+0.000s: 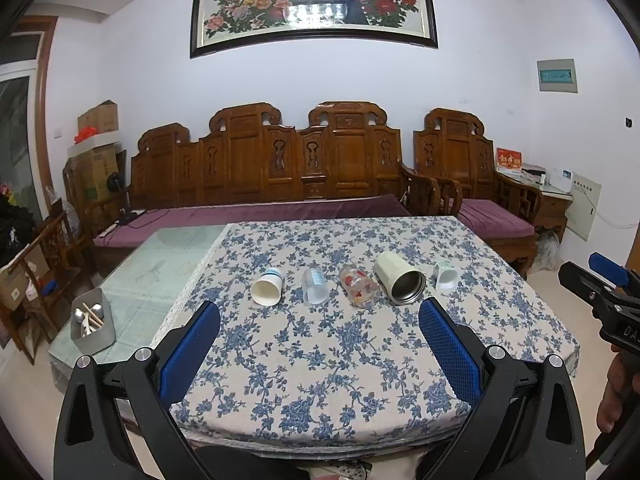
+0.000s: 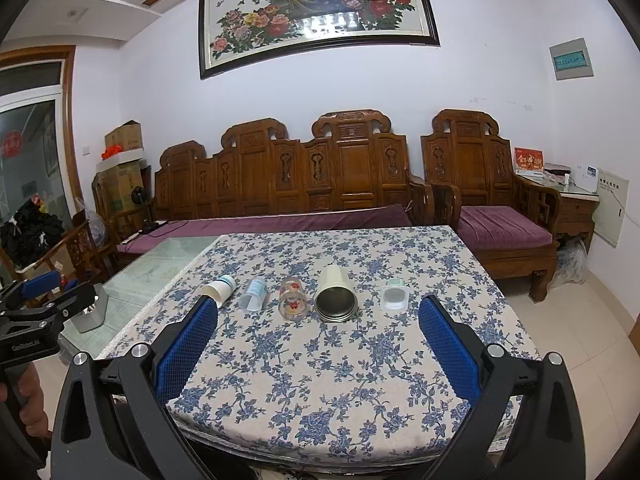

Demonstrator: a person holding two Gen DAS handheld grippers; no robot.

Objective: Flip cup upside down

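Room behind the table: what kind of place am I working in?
Most likely a home living room. A carved wooden sofa with purple cushions stands against the wall, a framed peacock painting hangs above it, and the cups lie on a table under a floral cloth.

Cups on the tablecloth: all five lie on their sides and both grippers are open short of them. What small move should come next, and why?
Probably ease the right gripper forward toward the cream steel-lined cup. It lies on its side, mouth toward the camera, almost centred between that gripper's open fingers, with bare tablecloth in between. The left gripper is also open and holds nothing.
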